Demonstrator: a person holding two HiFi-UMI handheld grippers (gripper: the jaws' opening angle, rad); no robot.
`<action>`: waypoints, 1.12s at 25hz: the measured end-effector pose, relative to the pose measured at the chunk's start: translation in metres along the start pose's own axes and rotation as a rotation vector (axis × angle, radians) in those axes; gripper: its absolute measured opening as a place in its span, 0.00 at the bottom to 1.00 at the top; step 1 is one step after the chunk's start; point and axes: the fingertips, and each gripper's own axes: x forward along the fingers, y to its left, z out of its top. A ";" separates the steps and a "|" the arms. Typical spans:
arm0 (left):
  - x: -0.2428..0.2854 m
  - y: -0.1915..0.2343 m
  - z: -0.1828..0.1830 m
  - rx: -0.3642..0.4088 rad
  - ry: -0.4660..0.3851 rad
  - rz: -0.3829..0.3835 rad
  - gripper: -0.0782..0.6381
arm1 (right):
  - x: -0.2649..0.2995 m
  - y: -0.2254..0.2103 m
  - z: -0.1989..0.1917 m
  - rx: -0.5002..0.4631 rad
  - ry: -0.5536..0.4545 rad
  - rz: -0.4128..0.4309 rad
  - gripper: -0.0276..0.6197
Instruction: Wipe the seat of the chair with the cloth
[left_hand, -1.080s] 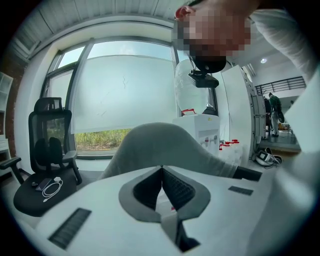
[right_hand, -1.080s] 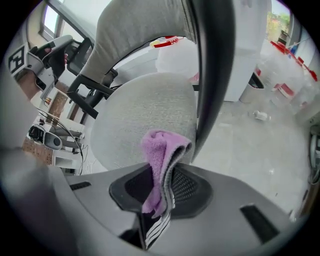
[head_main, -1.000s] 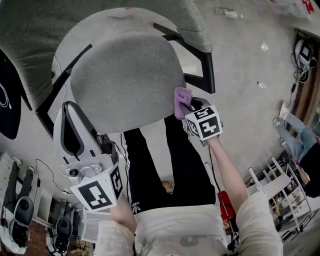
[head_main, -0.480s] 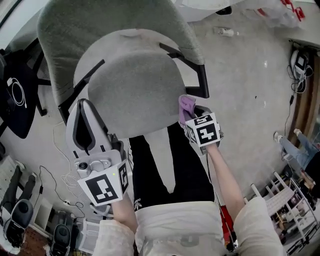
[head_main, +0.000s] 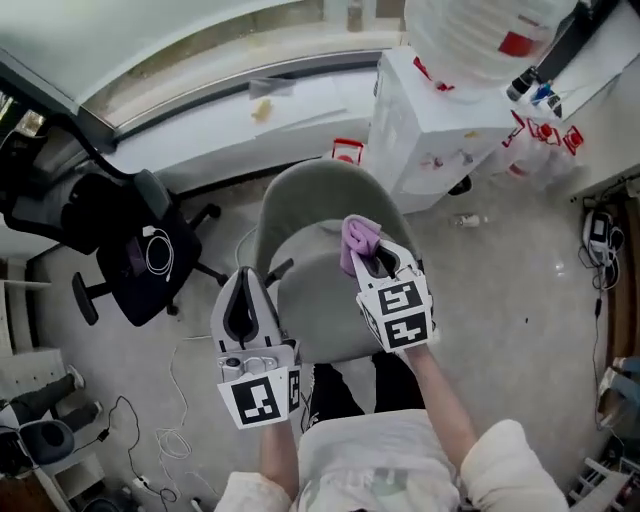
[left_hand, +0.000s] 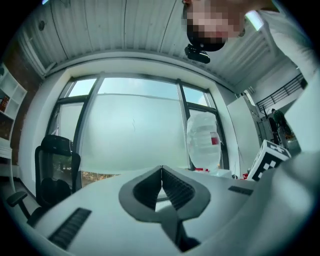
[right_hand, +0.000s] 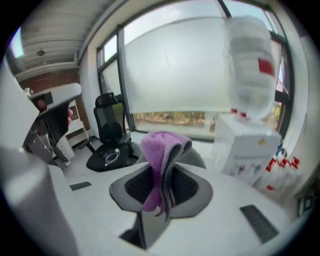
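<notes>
The grey chair (head_main: 312, 300) stands below me in the head view, its backrest (head_main: 305, 195) towards the window. Both grippers are held high above it, touching nothing. A purple cloth (head_main: 358, 235) sticks out of my right gripper (head_main: 374, 254), over the seat's right side. In the right gripper view the jaws of the right gripper (right_hand: 163, 172) are shut on the folded cloth (right_hand: 159, 150), which bulges above them. My left gripper (head_main: 245, 274) hangs over the seat's left edge. The left gripper view shows the left gripper (left_hand: 161, 171) shut with nothing in it, aimed at the window.
A black office chair (head_main: 140, 250) with a white cable on its seat stands to the left. A white water dispenser (head_main: 440, 130) with a big bottle (head_main: 480, 40) stands at the right by the window sill. Cables (head_main: 175, 420) lie on the floor at lower left.
The view has pulled far back from the chair. Both grippers have lifted off the seat's front edge and now hang high above it, the right one still clamped on the cloth.
</notes>
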 end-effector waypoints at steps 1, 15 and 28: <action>-0.003 0.002 0.019 -0.004 -0.019 0.007 0.13 | -0.016 0.006 0.033 -0.026 -0.073 -0.007 0.18; -0.044 -0.012 0.140 0.011 -0.177 -0.089 0.13 | -0.185 0.070 0.174 -0.089 -0.581 0.033 0.18; -0.035 -0.025 0.154 -0.031 -0.233 -0.143 0.13 | -0.209 0.073 0.187 -0.149 -0.611 0.003 0.18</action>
